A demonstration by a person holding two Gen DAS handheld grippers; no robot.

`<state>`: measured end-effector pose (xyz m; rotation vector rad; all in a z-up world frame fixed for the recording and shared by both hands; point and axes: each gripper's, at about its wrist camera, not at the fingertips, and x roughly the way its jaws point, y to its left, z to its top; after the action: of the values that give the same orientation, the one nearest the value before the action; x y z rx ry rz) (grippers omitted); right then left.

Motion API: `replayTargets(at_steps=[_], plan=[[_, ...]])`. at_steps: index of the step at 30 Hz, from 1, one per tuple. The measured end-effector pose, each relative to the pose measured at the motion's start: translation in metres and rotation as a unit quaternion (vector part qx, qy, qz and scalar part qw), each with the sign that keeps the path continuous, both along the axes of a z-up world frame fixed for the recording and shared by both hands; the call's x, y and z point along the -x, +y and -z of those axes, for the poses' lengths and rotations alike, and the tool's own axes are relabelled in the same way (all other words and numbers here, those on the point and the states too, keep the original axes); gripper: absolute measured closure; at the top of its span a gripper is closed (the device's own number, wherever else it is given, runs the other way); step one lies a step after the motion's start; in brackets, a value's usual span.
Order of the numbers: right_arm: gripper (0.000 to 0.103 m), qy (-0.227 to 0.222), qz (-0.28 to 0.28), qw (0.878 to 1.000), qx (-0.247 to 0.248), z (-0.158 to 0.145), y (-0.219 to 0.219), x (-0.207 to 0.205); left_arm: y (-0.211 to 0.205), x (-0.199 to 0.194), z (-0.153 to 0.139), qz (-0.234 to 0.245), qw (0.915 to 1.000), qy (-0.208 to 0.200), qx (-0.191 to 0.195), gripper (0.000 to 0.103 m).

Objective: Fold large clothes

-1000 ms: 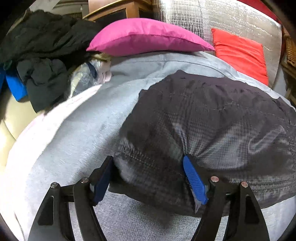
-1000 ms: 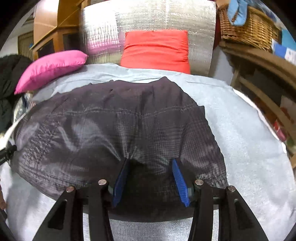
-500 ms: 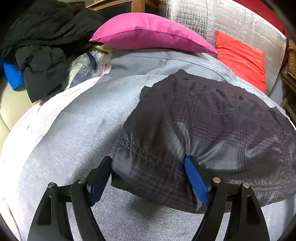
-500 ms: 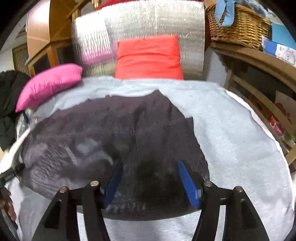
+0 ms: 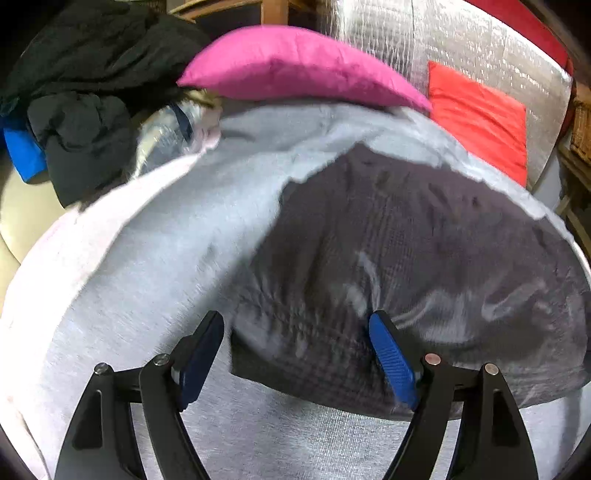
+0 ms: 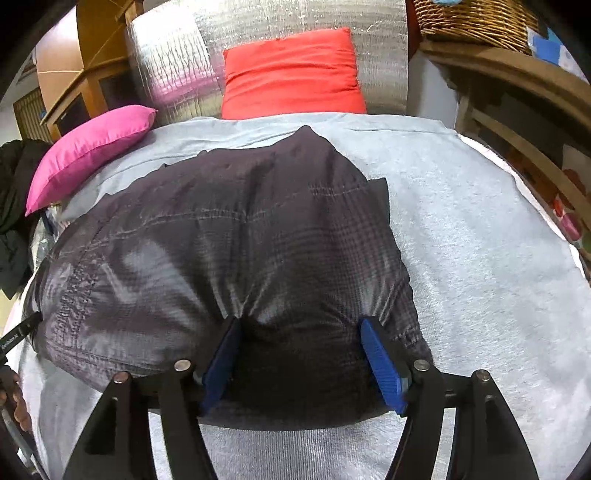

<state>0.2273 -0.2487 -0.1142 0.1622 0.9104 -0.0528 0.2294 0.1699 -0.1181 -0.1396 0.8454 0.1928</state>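
Since a second ago, my right gripper [image 6: 299, 363] is spreading wider, its jaws opening with the near edge of the dark jacket [image 6: 229, 240] lying between them; the blue pads [image 6: 380, 363] are standing clear of the cloth they were pinching, so nothing is grasped. At my left gripper [image 5: 297, 356] the jaws are standing wide and released, much as before, straddling the jacket's near left corner; the right pad [image 5: 389, 360] is lying over the fabric, the left one is hanging above the grey blanket [image 5: 147, 258]. Folded into a puffy block, the jacket is lying on that blanket. Farther out, a pink pillow [image 5: 295, 66] and a red pillow [image 6: 291, 74] are sitting at the blanket's far edge, against a silver mat [image 6: 295, 18]. Dark clothes [image 5: 85, 99] are heaping up at far left. A wicker basket [image 6: 476, 18] is sitting on a wooden shelf at upper right.
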Motion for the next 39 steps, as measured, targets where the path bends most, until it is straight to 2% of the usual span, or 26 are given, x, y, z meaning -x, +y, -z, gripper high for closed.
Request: replayTargets(at_steps=[2,6,9,10,11,12,16,19,21,27,30,33,35,37,39], plan=[[0.032,-0.023,0.001,1.000,-0.011,-0.015,-0.003,0.003,0.003,0.002,-0.012,-0.002,0.9999,-0.017,-0.001,0.022],[0.032,-0.058,-0.003,0.998,-0.012,-0.037,-0.003,-0.002,0.003,-0.007,-0.017,0.004,0.9998,-0.018,0.000,0.022],[0.032,-0.030,0.002,1.000,-0.003,-0.021,-0.007,-0.016,0.001,-0.017,-0.001,0.010,0.9999,0.012,-0.004,0.021],[0.032,-0.001,0.007,1.000,-0.002,-0.006,-0.011,-0.022,0.001,-0.021,0.009,0.013,0.9994,0.032,-0.001,0.021],[0.031,0.023,0.008,1.000,-0.019,0.010,-0.017,-0.025,0.002,-0.022,0.016,0.016,0.9990,0.041,0.006,0.021],[0.030,0.019,0.009,0.999,-0.037,0.012,-0.022,-0.022,0.005,-0.021,0.017,0.018,0.9991,0.036,0.016,0.020],[0.029,-0.009,0.011,0.997,-0.070,-0.004,-0.039,-0.016,0.015,-0.023,0.005,0.019,0.9988,0.032,0.030,0.020],[0.029,-0.031,0.021,0.995,-0.092,-0.019,-0.063,-0.014,0.029,-0.025,-0.009,0.011,0.9992,0.011,0.038,0.020],[0.029,-0.031,0.038,0.992,-0.113,-0.022,-0.082,-0.015,0.046,-0.029,-0.011,0.000,0.9983,0.011,0.056,0.020],[0.029,-0.014,0.091,0.980,-0.177,0.001,-0.131,0.000,0.078,-0.028,0.013,-0.041,0.9934,0.037,0.100,0.020],[0.029,-0.022,0.079,0.982,-0.172,-0.003,-0.126,-0.001,0.074,-0.026,0.010,-0.049,0.9929,0.035,0.102,0.020],[0.029,-0.049,0.052,0.985,-0.155,-0.025,-0.108,-0.011,0.060,-0.034,-0.008,-0.040,0.9955,0.015,0.085,0.020],[0.029,-0.071,0.023,0.989,-0.128,-0.042,-0.087,-0.026,0.045,-0.041,-0.018,-0.031,0.9972,0.004,0.069,0.020],[0.029,-0.075,-0.003,0.992,-0.104,-0.050,-0.063,-0.042,0.026,-0.048,-0.024,-0.016,0.9980,-0.003,0.060,0.020],[0.029,-0.070,-0.026,0.996,-0.054,-0.052,-0.033,-0.063,0.001,-0.060,-0.025,0.004,0.9989,-0.003,0.047,0.020]])
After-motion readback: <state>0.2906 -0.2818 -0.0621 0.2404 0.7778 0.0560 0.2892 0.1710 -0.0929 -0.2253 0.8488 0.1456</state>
